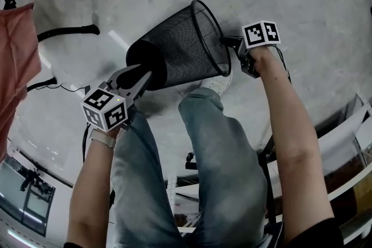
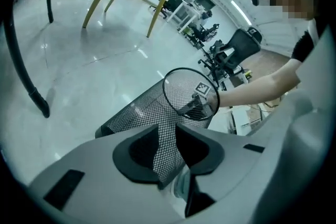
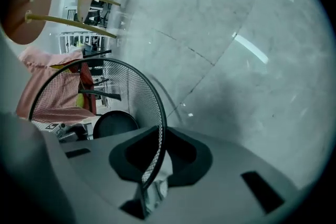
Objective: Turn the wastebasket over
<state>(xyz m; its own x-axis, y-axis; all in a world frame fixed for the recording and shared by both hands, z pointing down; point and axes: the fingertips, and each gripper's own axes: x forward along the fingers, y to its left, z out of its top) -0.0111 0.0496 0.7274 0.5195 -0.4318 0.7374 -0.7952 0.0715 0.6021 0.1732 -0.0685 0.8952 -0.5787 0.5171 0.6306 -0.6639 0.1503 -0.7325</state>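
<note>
Wastebasket (image 1: 180,49): on its side between the two grippers, mouth to the right, base to the left.
Left gripper (image 1: 144,79): at the base end, mesh wall between its jaws.
Right gripper (image 1: 231,42): at the mouth, rim between its jaws.
Shoe (image 1: 216,84): on the floor (image 1: 302,3), just beneath the rim.

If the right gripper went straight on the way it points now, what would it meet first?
The wastebasket: its rim is clamped between the fingers of the right gripper, so nothing lies before it. Beyond the rim the line seems to reach the grey floor, though depth is unclear.
</note>
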